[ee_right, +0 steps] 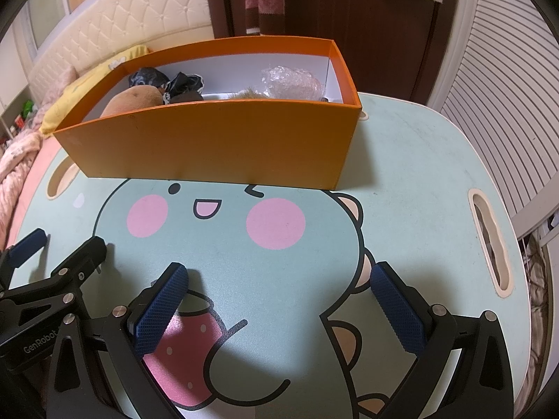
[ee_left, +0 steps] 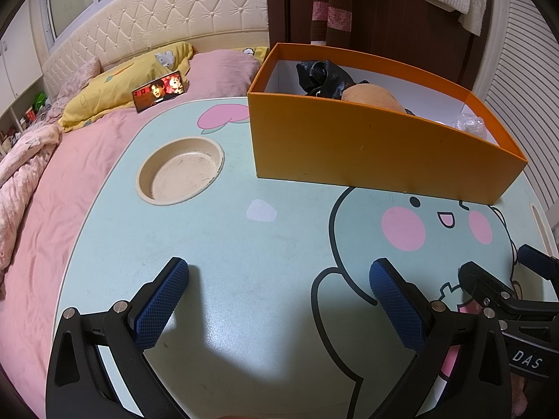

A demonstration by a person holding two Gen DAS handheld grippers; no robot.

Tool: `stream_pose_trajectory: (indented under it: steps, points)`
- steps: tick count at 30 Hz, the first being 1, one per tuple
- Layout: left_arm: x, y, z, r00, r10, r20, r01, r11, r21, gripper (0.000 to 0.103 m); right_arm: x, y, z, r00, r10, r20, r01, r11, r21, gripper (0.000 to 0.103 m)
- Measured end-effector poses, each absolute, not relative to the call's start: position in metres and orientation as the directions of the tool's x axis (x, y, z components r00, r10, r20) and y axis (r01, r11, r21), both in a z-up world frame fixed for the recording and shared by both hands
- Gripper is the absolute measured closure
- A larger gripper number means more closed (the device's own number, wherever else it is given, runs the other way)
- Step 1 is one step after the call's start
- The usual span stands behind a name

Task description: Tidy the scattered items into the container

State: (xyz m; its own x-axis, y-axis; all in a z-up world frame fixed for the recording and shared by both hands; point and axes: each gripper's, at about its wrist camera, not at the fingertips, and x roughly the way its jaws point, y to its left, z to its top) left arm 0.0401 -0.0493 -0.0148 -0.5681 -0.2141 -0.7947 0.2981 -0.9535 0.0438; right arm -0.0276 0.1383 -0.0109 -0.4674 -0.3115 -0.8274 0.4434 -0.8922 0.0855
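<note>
Left hand-held gripper (ee_left: 279, 300) and right hand-held gripper (ee_right: 279, 302): both released, empty, above the tabletop (ee_right: 401, 160). Box (ee_right: 216, 143) holds the items.

left tool (ee_left: 279, 300) spread, right tool (ee_right: 279, 305) spread, side by side

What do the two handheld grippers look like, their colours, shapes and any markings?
Both are alike: the left gripper and the right gripper have black angular frames with silver rivets and two fingers with dark blue, cross-textured pads. White lettering shows on the black bodies: "DAS" on one, "GenRobot" on the other. No cables or sleeves are visible.
</note>
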Motion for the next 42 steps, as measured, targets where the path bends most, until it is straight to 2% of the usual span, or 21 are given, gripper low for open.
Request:
stream_pose_trajectory:
  steps: [6,9,15,20,42]
  points:
    - [0.042,-0.051,-0.013,-0.556,-0.221,-0.801,0.307,-0.951,0.050,0.000,-0.028,0.137,-0.011,-0.458,-0.310,-0.833,0.445,-0.891,0.087,0.000]
    - [0.039,-0.052,-0.011,-0.523,-0.216,-0.825,0.307,-0.950,0.054,0.000,-0.034,0.134,-0.009,-0.407,-0.293,-0.865,0.446,-0.890,0.092,0.000]
    - [0.026,-0.049,0.012,-0.454,-0.288,-0.843,0.318,-0.936,0.149,0.000,-0.050,0.125,0.002,-0.293,-0.253,-0.922,0.437,-0.893,0.106,0.000]
    - [0.011,-0.061,0.022,-0.423,-0.194,-0.885,0.324,-0.945,0.052,0.000,-0.064,0.120,0.015,-0.285,-0.222,-0.932,0.431,-0.898,0.083,0.000]
    - [-0.013,-0.066,0.018,-0.366,-0.162,-0.917,0.315,-0.948,0.042,0.000,-0.086,0.110,0.013,-0.202,-0.196,-0.960,0.475,-0.876,0.079,0.000]
